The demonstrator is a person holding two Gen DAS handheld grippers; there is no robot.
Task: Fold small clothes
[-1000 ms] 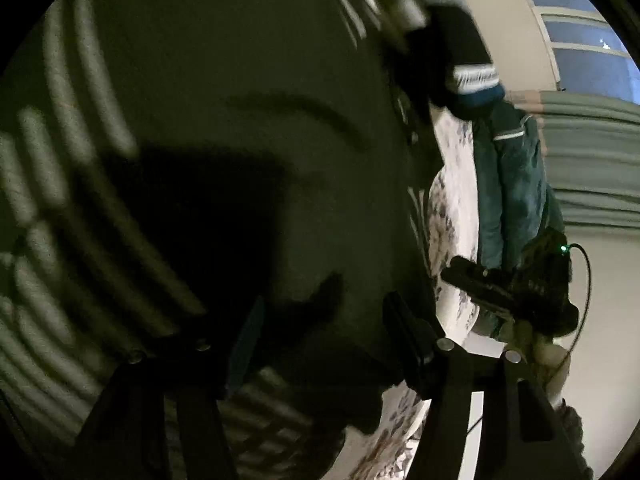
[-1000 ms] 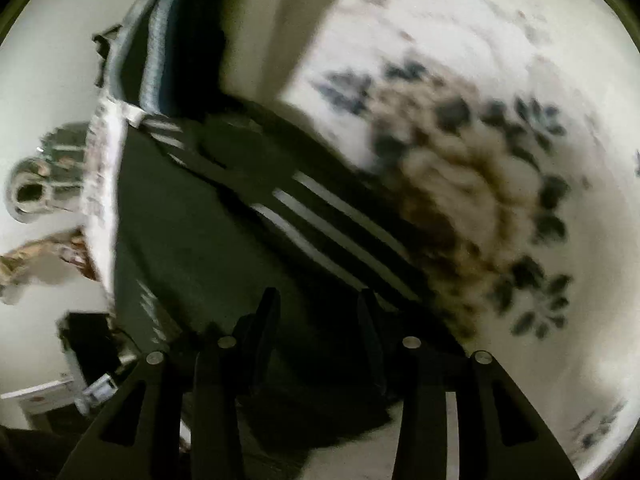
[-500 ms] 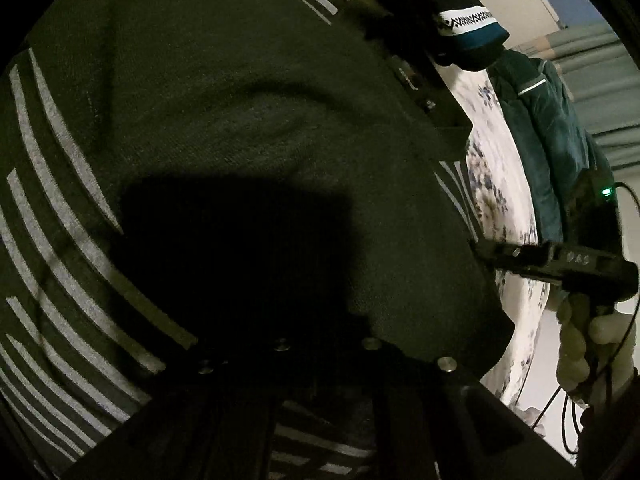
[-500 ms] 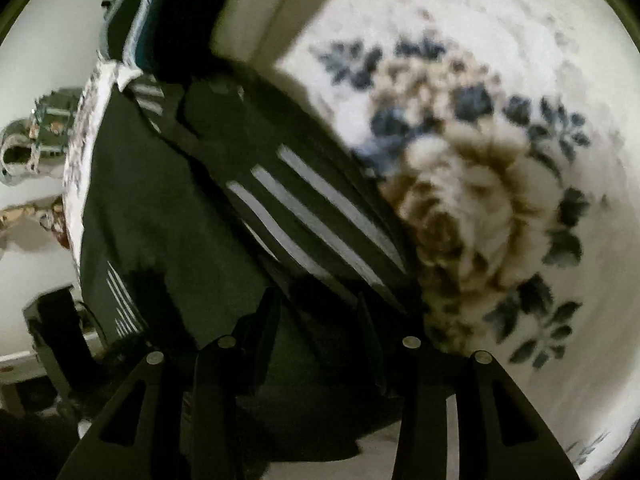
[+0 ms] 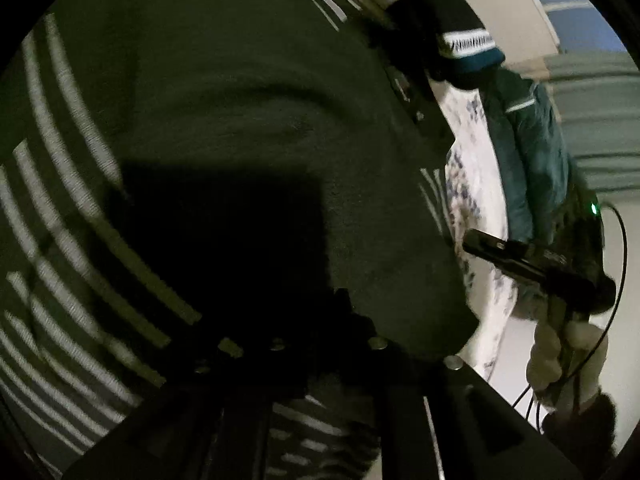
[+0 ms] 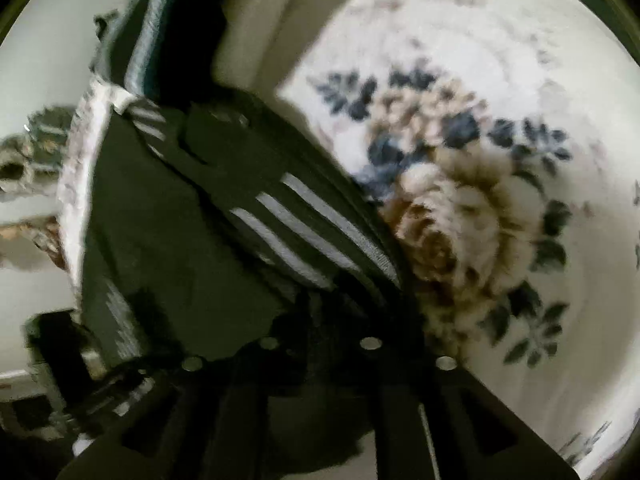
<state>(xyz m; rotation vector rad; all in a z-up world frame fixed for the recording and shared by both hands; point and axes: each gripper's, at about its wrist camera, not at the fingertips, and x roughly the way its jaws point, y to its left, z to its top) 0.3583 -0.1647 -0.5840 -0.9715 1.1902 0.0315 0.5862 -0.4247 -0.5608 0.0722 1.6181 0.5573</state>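
Both grippers are working the dark striped garment point(image 6: 192, 240) lying on the floral bedspread point(image 6: 500, 120): left gripper point(image 5: 280, 332) is pinching its near hem while easing slightly open, right gripper point(image 6: 320, 320) is closing onto the striped edge, garment's long axis running away from both.

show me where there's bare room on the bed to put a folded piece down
Free: the floral bedspread right of the dark striped garment, out to the view's rim. Crowded: the strip past the garment's far end, where a teal jacket and other dark clothes lie.
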